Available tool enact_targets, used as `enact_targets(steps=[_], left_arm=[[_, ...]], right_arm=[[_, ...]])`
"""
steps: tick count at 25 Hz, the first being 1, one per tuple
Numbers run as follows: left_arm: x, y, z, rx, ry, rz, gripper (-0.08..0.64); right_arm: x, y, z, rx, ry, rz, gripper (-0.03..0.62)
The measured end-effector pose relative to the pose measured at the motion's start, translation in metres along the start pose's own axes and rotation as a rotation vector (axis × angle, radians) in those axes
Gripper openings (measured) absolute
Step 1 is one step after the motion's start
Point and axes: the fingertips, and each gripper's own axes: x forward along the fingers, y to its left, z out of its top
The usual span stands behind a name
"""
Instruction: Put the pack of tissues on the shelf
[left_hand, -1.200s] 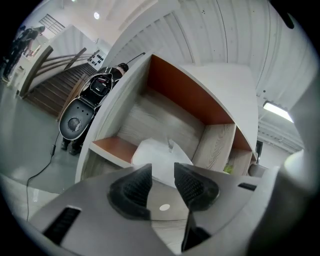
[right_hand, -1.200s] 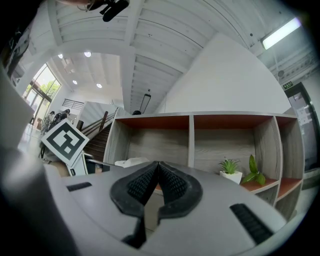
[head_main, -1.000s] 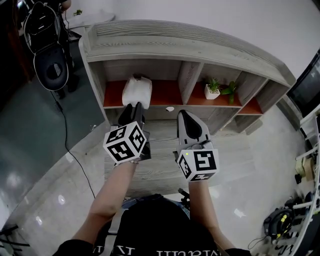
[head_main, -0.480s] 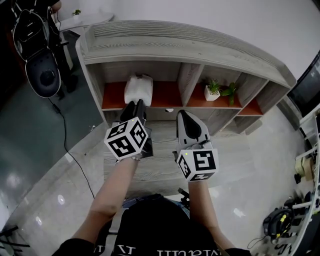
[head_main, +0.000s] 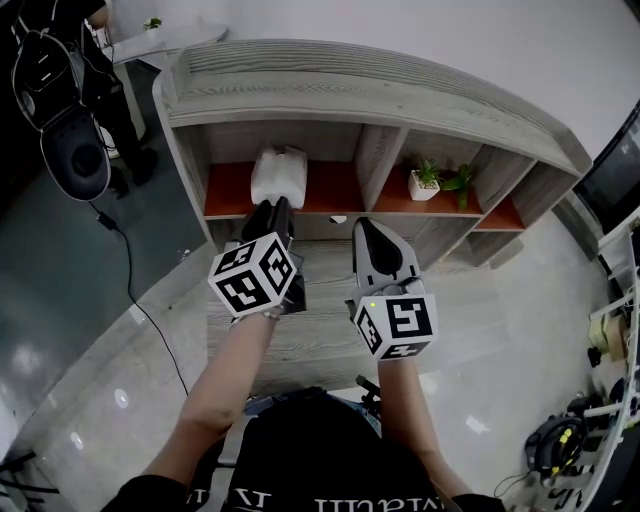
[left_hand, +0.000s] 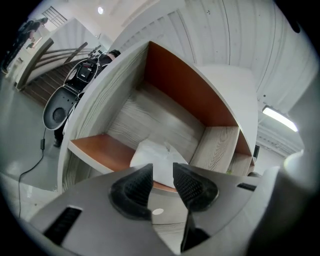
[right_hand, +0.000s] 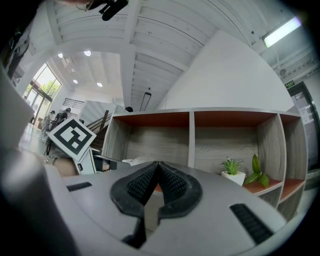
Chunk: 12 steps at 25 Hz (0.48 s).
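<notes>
The white pack of tissues (head_main: 277, 176) lies on the orange floor of the left compartment of the grey wooden shelf (head_main: 370, 100). My left gripper (head_main: 275, 208) sits just in front of the pack, apart from it. In the left gripper view the pack (left_hand: 157, 157) shows beyond the left gripper (left_hand: 162, 170), whose jaws stand a little apart with nothing between them. My right gripper (head_main: 365, 228) hovers to the right, before the shelf's middle divider. The right gripper view shows the right gripper (right_hand: 158, 167) with its pads together and nothing held.
A small potted plant (head_main: 427, 178) and a leafy plant (head_main: 460, 183) stand in the middle compartment. A black round device (head_main: 72, 150) with a cable is on the floor at far left. Cluttered gear (head_main: 560, 440) lies at the right edge.
Both grippers have barely moved. The pack stays on the shelf. The black device at upper left has shifted left and down in the head view.
</notes>
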Motion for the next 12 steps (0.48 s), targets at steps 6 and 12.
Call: enact_targets(steps=[6, 12], left_arm=[[-0.014, -0.001, 0.008, 0.063, -0.024, -0.015, 0.130], [-0.031, 0.004, 0.014, 0.109, -0.034, -0.024, 0.130]], right_arm=[[-0.002, 0.007, 0.005, -0.009, -0.004, 0.012, 0.017], [-0.007, 0.015, 0.009, -0.026, 0.003, 0.023, 0.017]])
